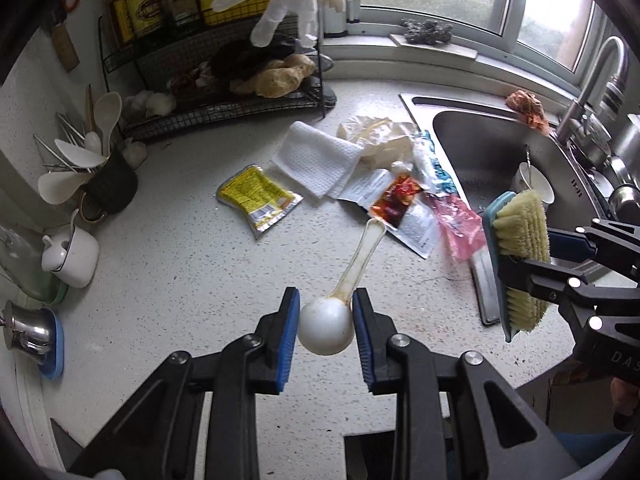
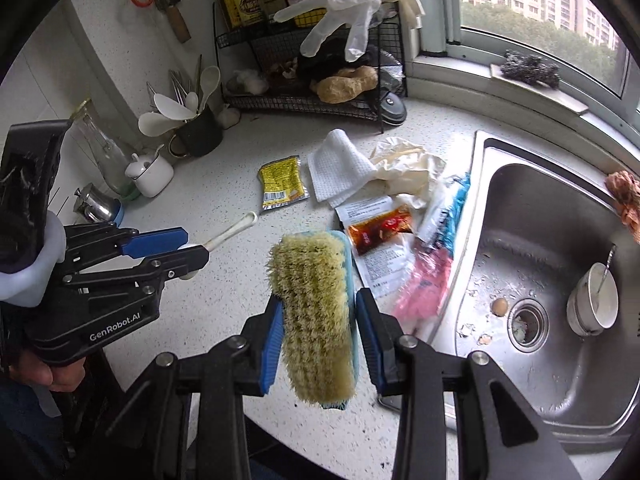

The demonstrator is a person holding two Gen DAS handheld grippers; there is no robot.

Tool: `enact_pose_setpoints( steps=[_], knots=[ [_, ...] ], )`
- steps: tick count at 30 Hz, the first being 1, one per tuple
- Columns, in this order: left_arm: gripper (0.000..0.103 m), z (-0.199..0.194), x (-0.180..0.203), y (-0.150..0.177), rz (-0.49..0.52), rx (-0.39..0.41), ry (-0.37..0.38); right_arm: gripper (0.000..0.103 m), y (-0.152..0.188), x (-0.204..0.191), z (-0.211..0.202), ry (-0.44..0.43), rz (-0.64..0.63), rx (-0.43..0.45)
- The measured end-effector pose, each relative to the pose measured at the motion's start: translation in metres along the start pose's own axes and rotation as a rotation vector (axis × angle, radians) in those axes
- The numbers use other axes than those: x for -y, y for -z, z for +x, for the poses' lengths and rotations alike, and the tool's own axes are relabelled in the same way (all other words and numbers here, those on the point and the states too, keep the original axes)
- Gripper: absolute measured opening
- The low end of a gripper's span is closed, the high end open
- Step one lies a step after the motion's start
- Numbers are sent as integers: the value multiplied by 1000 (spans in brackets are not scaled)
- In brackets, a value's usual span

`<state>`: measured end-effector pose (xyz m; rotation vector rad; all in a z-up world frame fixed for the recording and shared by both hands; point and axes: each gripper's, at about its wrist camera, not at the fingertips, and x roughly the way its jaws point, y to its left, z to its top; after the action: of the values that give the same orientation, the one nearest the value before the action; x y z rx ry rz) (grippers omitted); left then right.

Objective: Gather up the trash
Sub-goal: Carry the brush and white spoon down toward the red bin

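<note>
My left gripper [image 1: 326,330] is shut on the bowl of a white plastic spoon [image 1: 352,280], handle pointing away over the counter; it also shows in the right wrist view [image 2: 192,254]. My right gripper [image 2: 316,332] is shut on a scrub brush [image 2: 314,312] with yellow bristles and a blue back, also seen in the left wrist view [image 1: 520,256]. Trash lies on the counter beside the sink: a yellow packet [image 1: 258,198], a white paper towel [image 1: 318,160], a red sauce sachet [image 1: 394,200], a pink wrapper [image 1: 460,226], a blue-and-white wrapper [image 1: 434,164] and crumpled cream plastic [image 1: 380,136].
A steel sink [image 2: 560,280] holds bowls [image 2: 592,306] and scraps. A wire rack [image 1: 224,80] stands at the back with gloves hanging over it. A utensil cup [image 1: 108,184], a white sugar pot [image 1: 72,254] and a metal jug [image 1: 28,330] stand at the left.
</note>
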<state>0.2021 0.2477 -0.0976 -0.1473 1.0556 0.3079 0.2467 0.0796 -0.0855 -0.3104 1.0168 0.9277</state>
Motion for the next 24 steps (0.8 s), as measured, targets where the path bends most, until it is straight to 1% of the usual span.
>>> enact_pose_setpoints(
  steps=[4, 9, 16, 20, 24],
  knots=[
    [25, -16, 45, 9, 80, 17, 31, 33, 29, 11, -28, 58, 57, 30],
    [25, -39, 106, 29, 191, 33, 99, 33, 81, 30, -74, 125, 148, 69],
    [25, -59, 191, 75, 336, 21, 189, 34, 162, 48, -131, 224, 282, 98],
    [25, -64, 237, 102, 420, 1, 234, 33, 204, 57, -151, 269, 371, 94],
    [25, -59, 274, 126, 494, -24, 263, 34, 246, 68, -165, 310, 453, 84]
  ],
)
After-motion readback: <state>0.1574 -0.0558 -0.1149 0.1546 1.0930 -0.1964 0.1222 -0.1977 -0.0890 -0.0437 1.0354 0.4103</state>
